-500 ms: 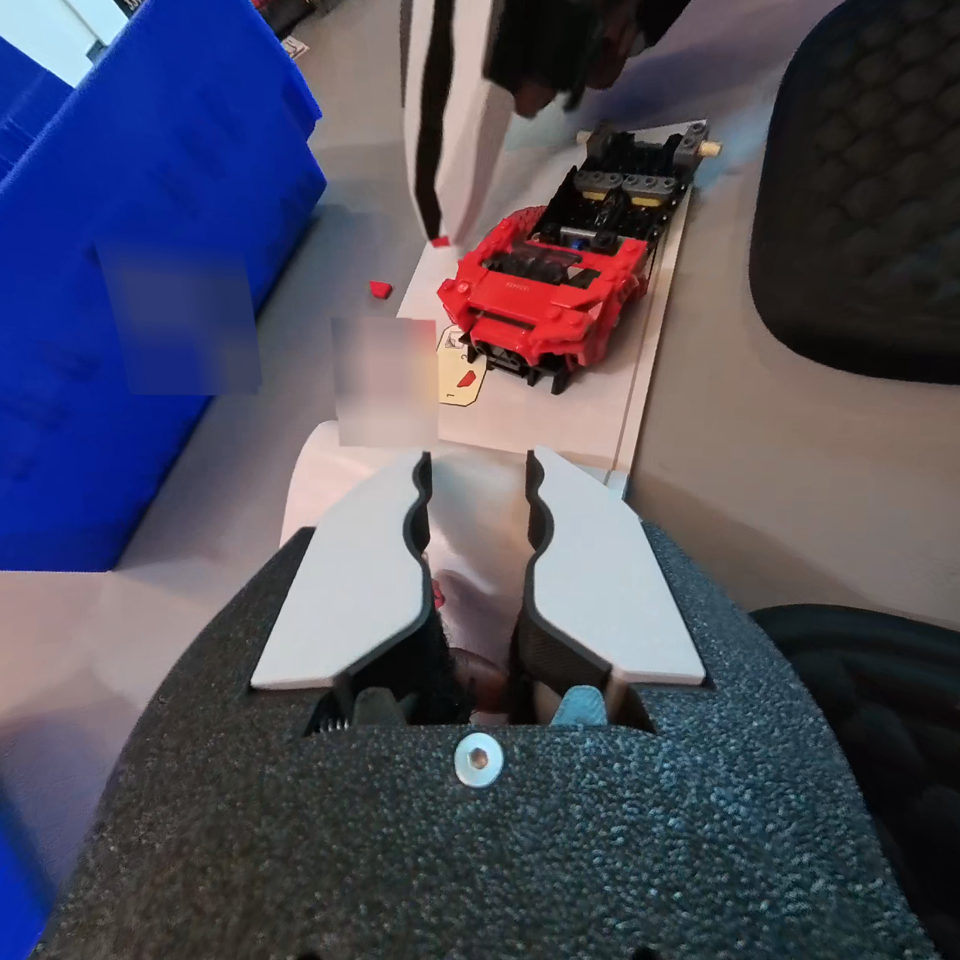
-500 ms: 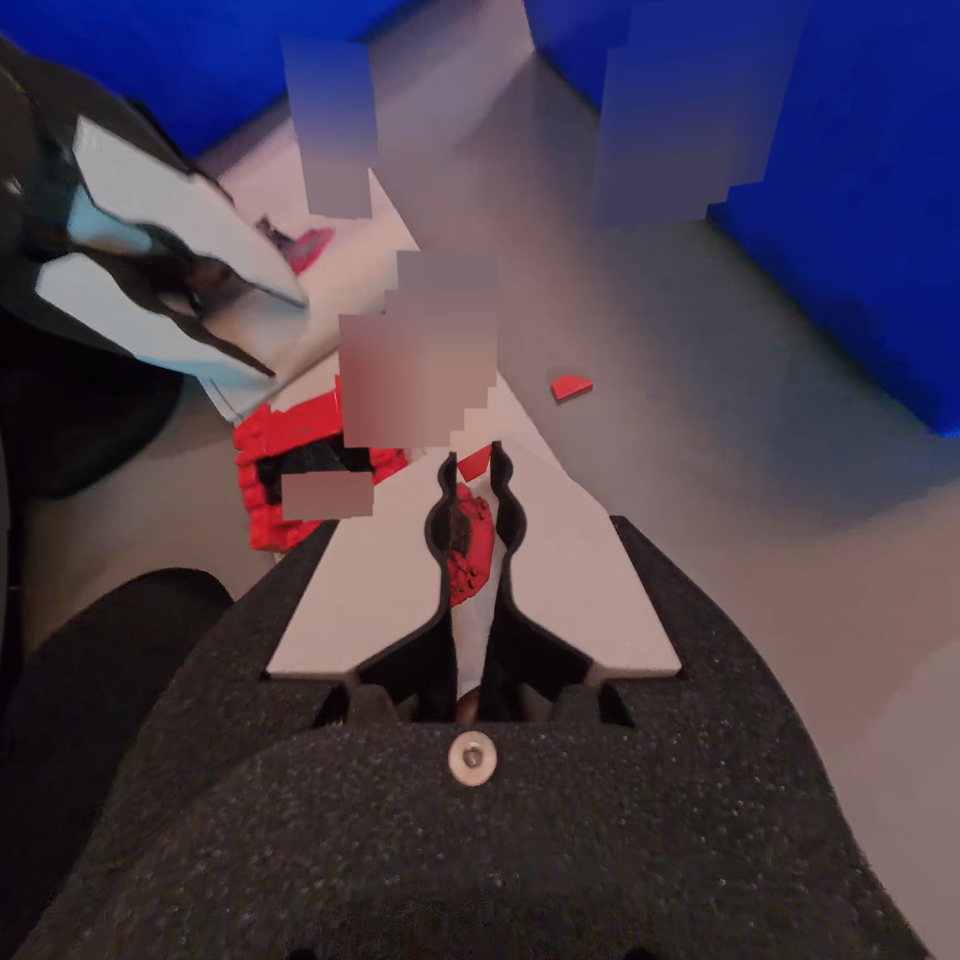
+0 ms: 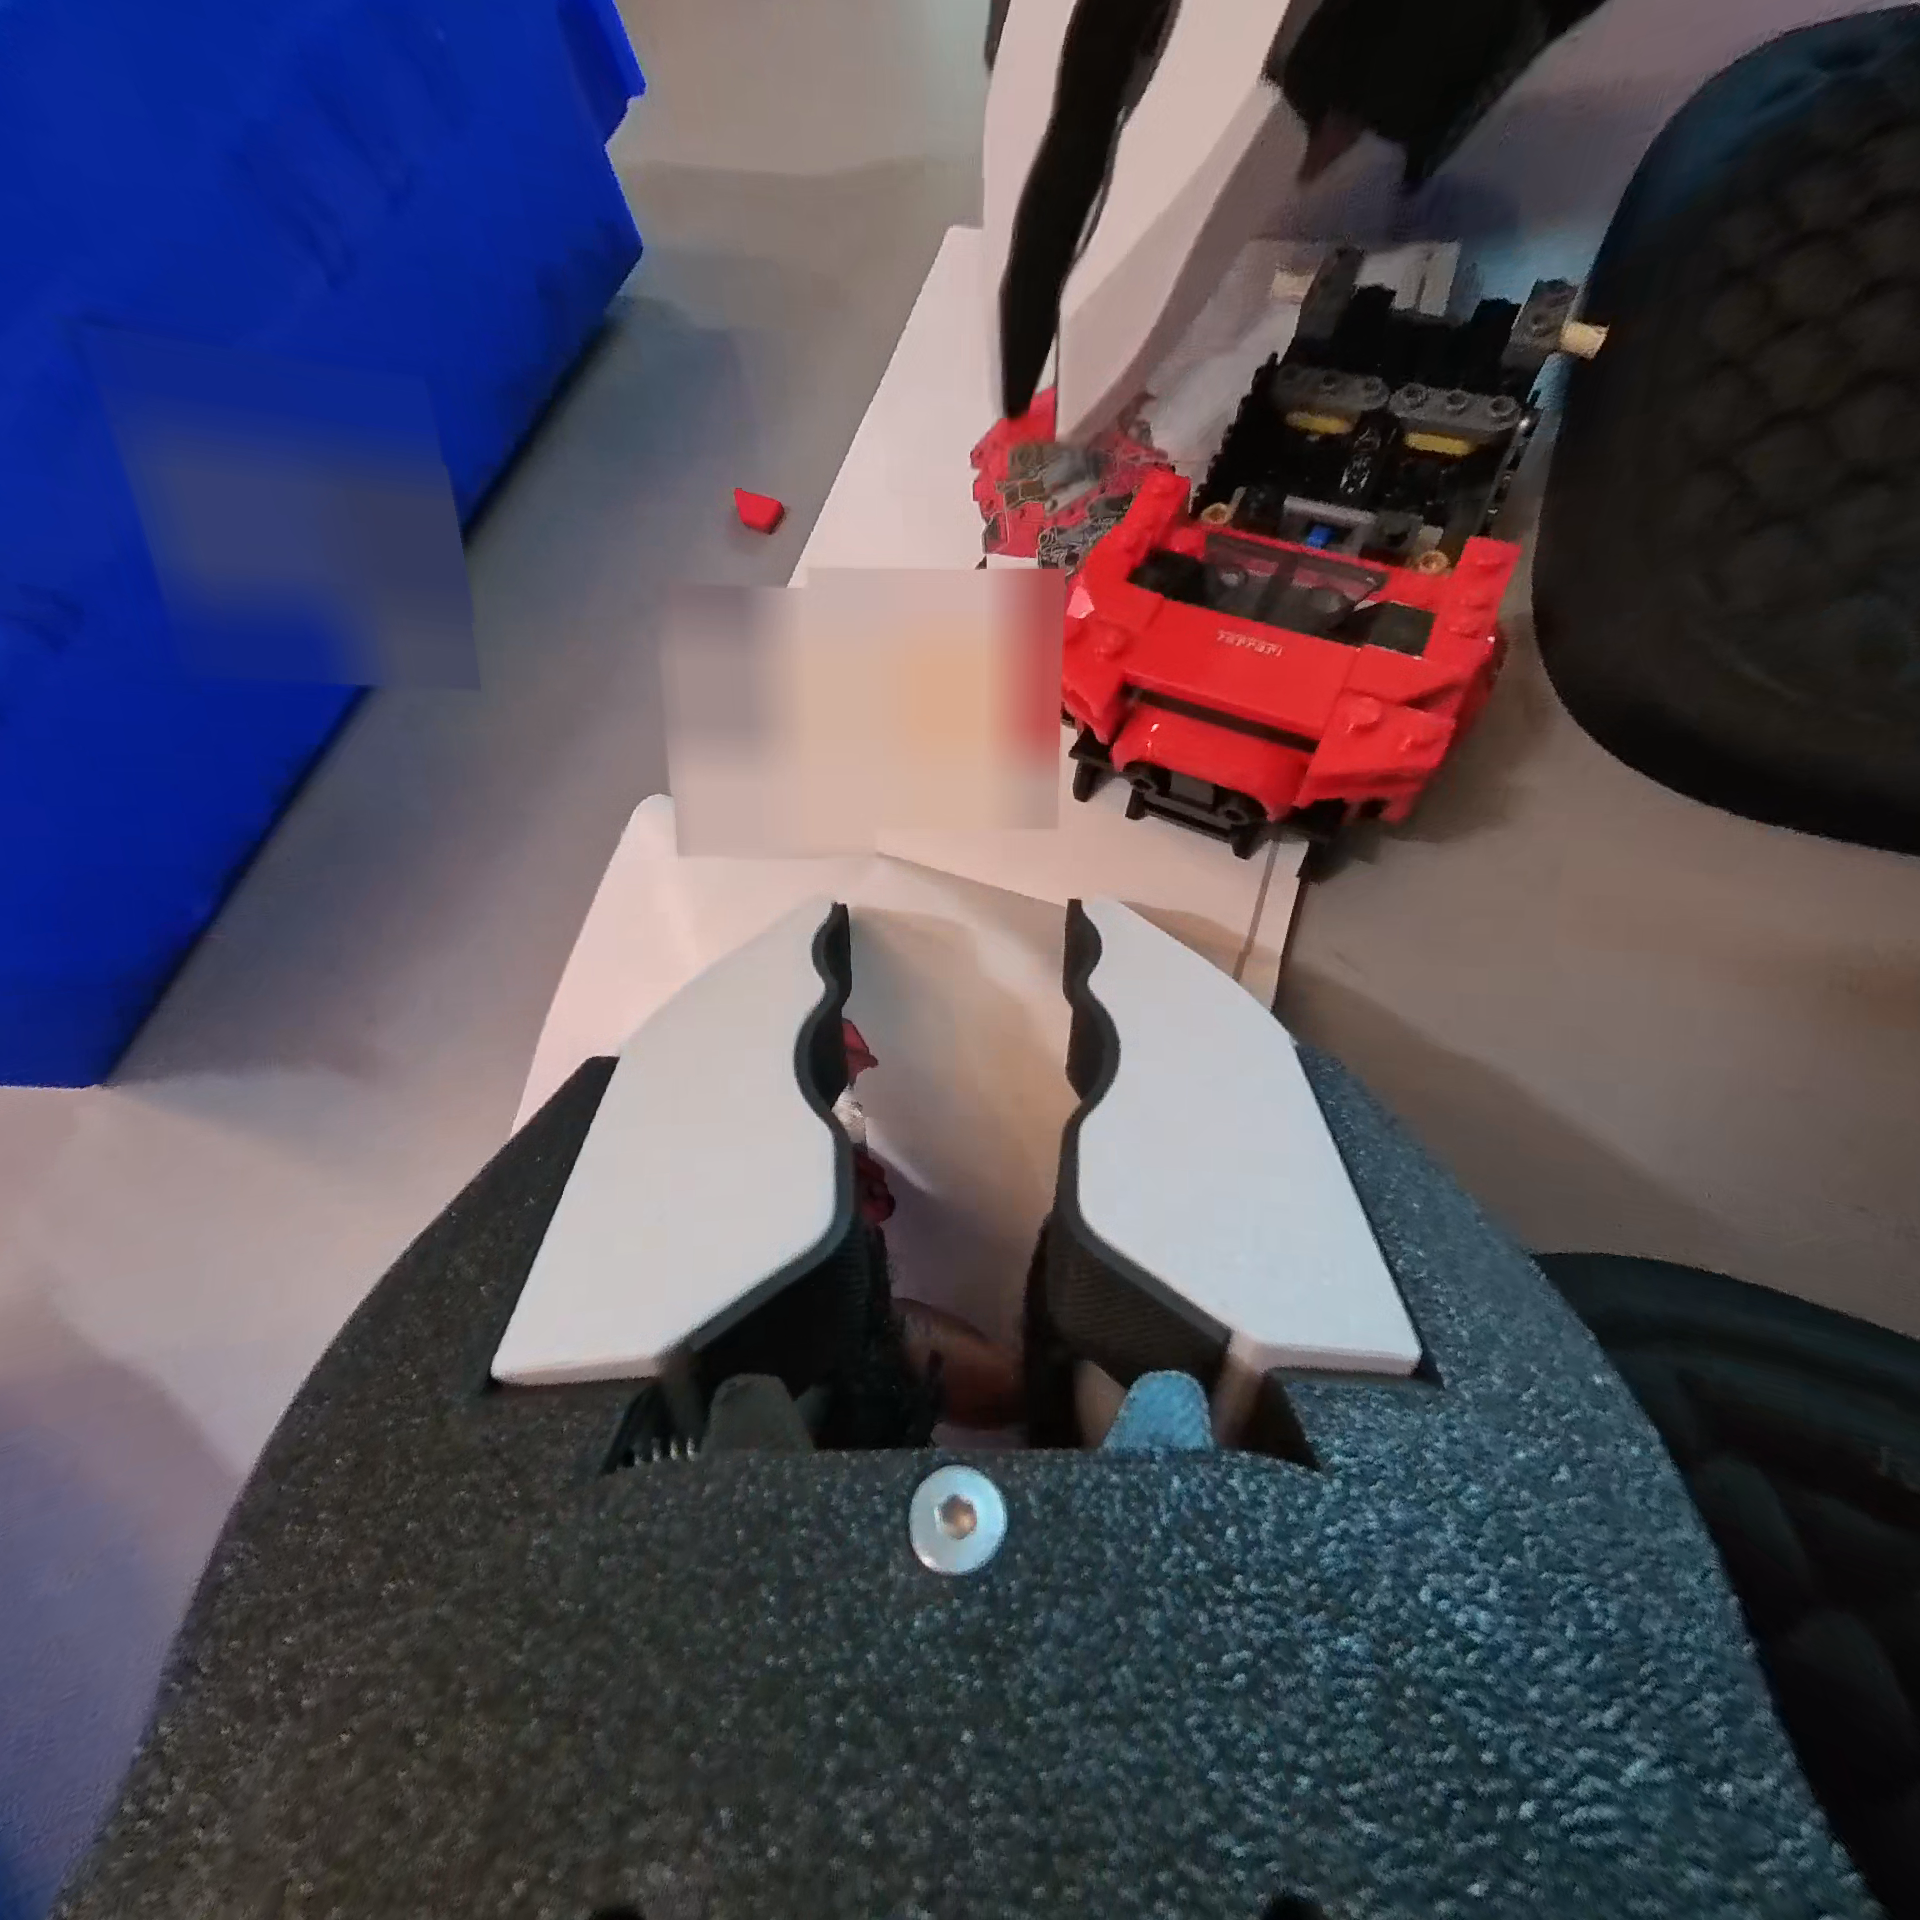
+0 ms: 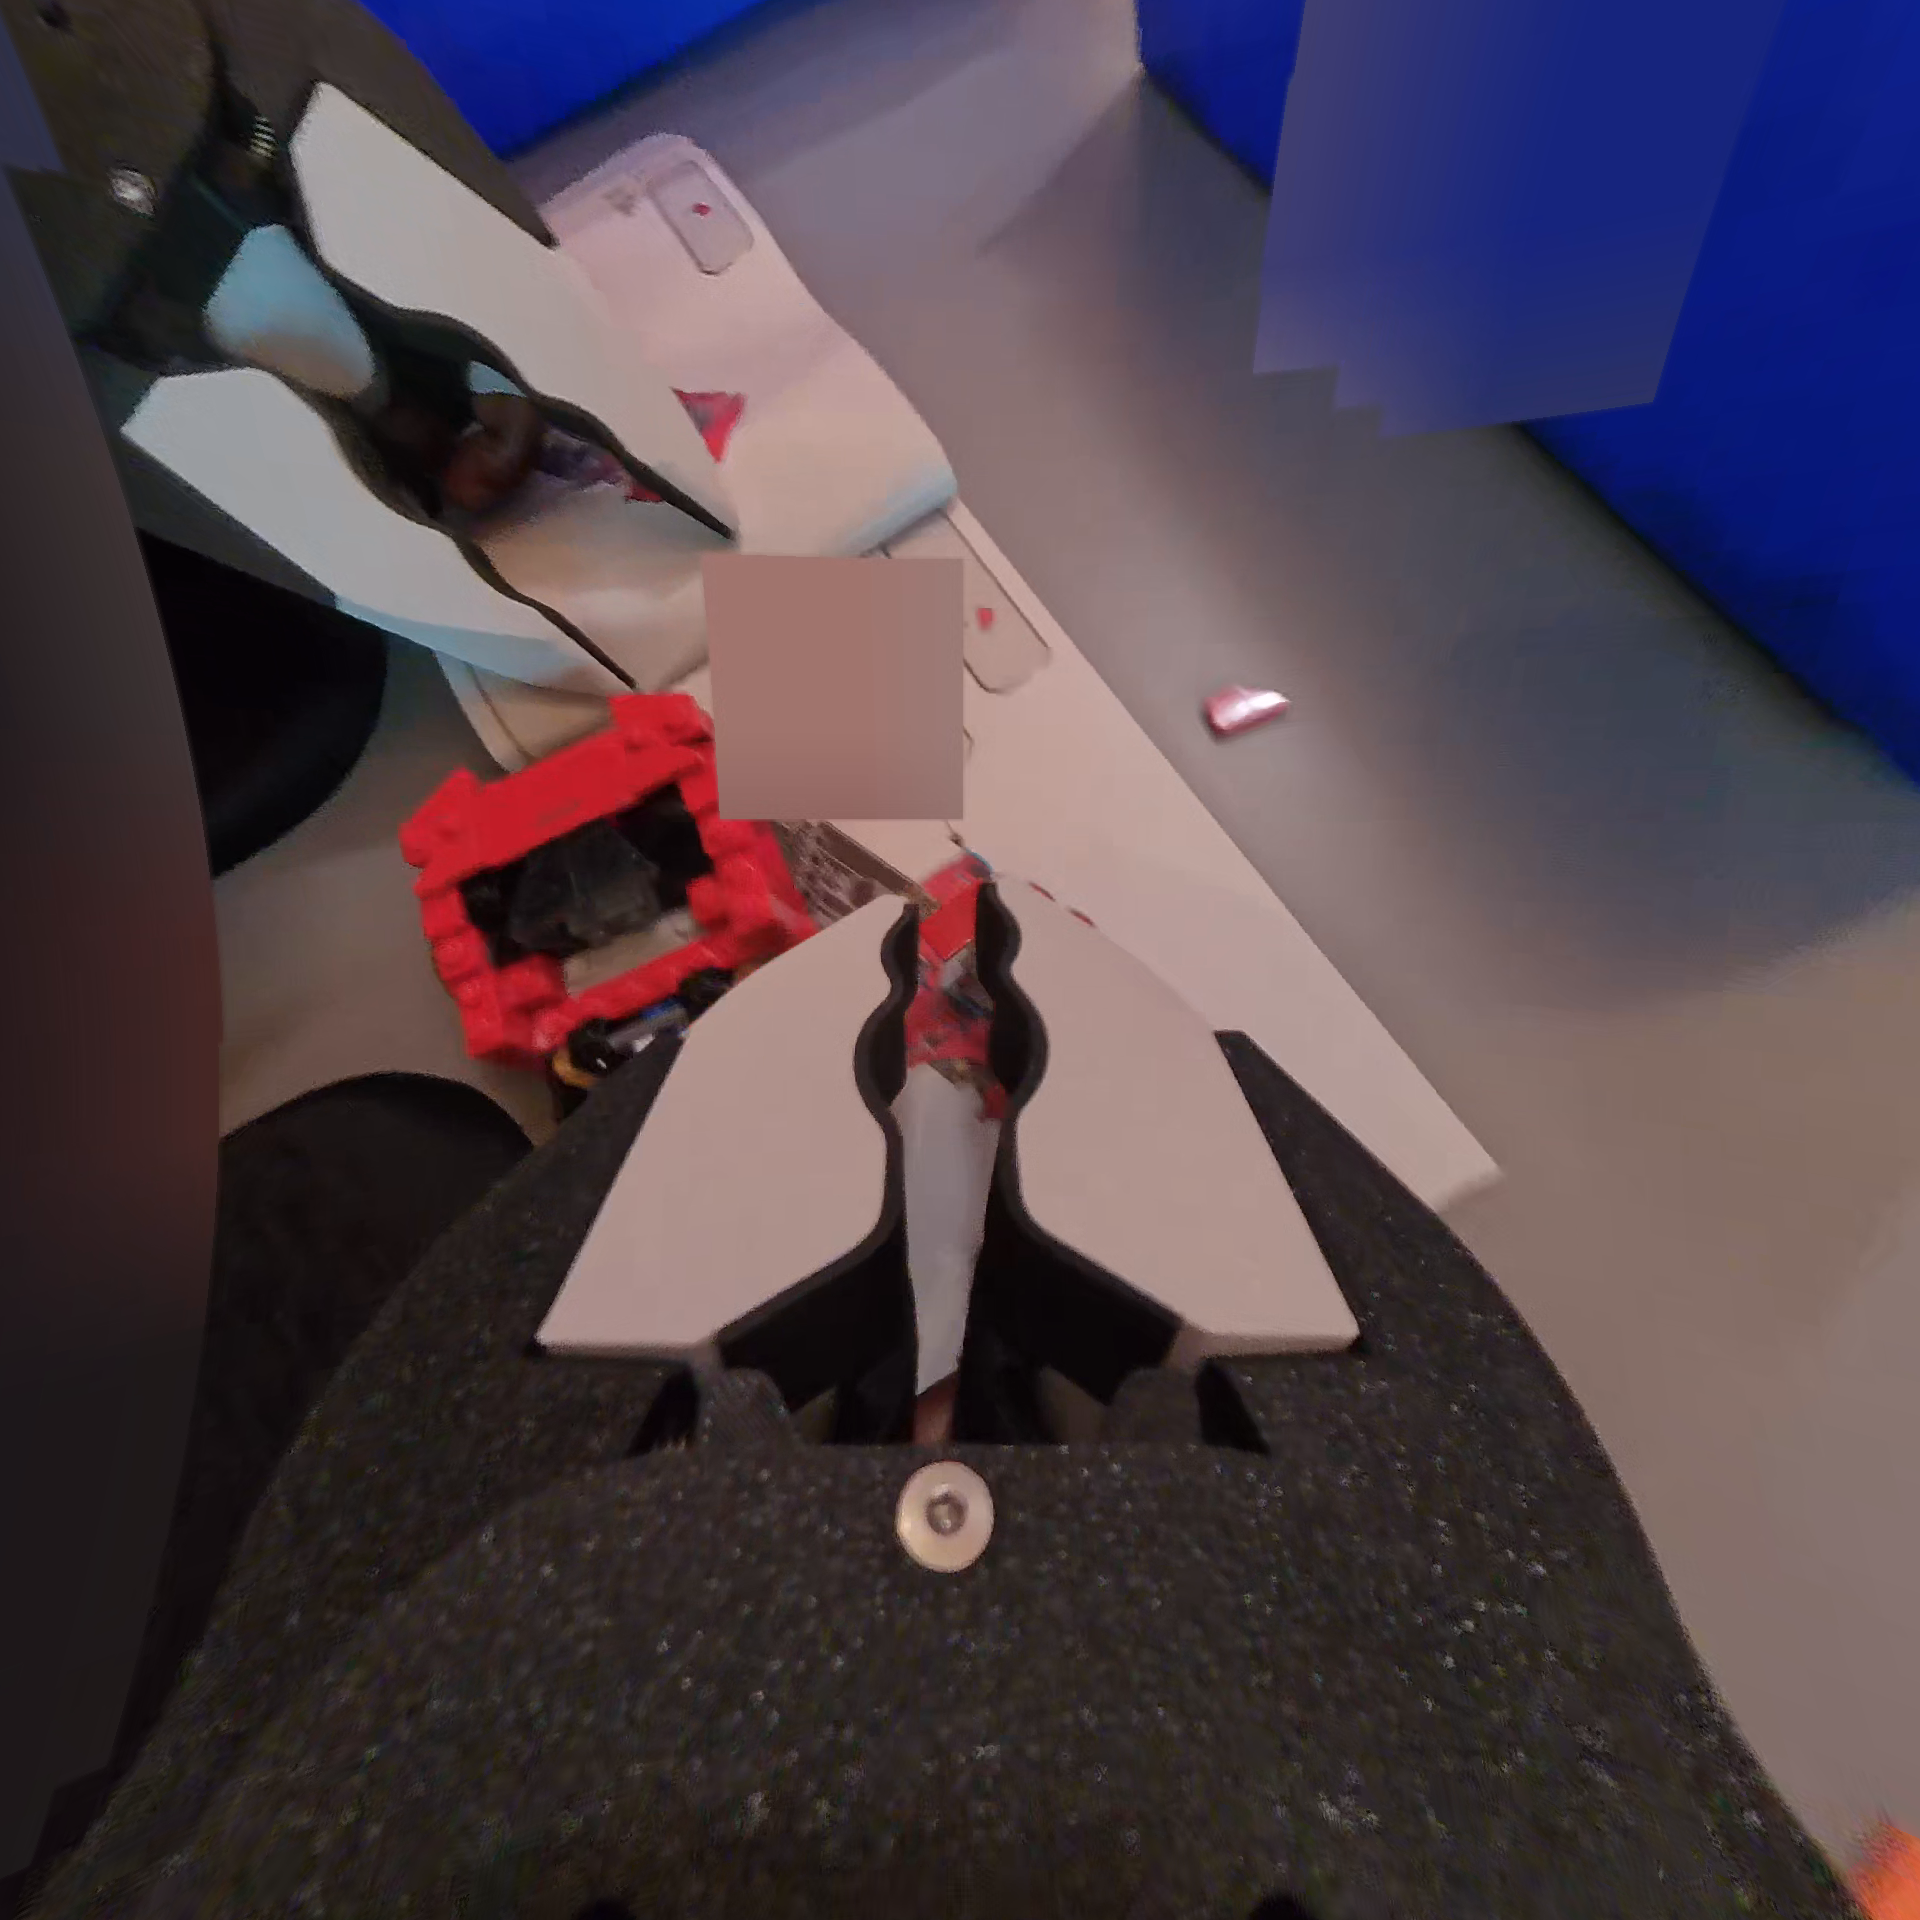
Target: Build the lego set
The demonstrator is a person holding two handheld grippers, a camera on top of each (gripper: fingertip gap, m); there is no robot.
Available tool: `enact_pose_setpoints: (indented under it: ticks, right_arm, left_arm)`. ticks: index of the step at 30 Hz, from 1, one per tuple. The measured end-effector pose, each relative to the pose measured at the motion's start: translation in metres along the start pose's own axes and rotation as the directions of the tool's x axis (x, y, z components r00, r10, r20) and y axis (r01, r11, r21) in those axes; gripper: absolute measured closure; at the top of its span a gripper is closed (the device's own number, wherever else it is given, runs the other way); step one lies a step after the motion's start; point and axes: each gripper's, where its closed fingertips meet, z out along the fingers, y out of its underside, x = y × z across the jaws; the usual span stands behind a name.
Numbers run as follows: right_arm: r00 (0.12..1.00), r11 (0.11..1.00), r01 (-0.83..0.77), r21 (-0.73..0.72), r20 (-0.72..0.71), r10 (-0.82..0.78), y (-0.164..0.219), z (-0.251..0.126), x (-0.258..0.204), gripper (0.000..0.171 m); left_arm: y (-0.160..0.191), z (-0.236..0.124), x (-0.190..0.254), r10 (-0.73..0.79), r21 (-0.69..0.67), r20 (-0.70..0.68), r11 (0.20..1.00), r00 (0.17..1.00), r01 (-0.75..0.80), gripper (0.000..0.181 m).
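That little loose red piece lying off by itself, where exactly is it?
The loose red piece lies on the grey table, between the blue bin and the white instruction booklet; the left wrist view shows it left of the red car.

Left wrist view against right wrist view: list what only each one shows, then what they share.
Only the left wrist view shows the red car's nose head-on, its black chassis rear with tan axle pins, and the open left gripper over the instruction booklet.

Only the right wrist view shows the right gripper with its jaws nearly shut around a small red piece, seen from behind.

Both show the car, the booklet, the loose red piece on the grey table, blue bins and both grippers.
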Motion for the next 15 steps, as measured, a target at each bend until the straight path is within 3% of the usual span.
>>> enact_pose_setpoints:
  ticks: [7,15]
  right_arm:
    - [0.988,0.992,0.051,-0.118,-0.138,-0.067,0.03,-0.016,0.025,0.161]
    - [0.986,0.998,0.062,-0.027,-0.151,-0.065,0.019,-0.015,0.035,0.161]
  left_arm:
    - [-0.001,0.002,-0.003,-0.008,-0.005,0.007,1.0,1.0,0.008,0.141]
    - [-0.006,0.007,-0.021,0.036,0.014,0.066,0.999,0.997,-0.037,0.141]
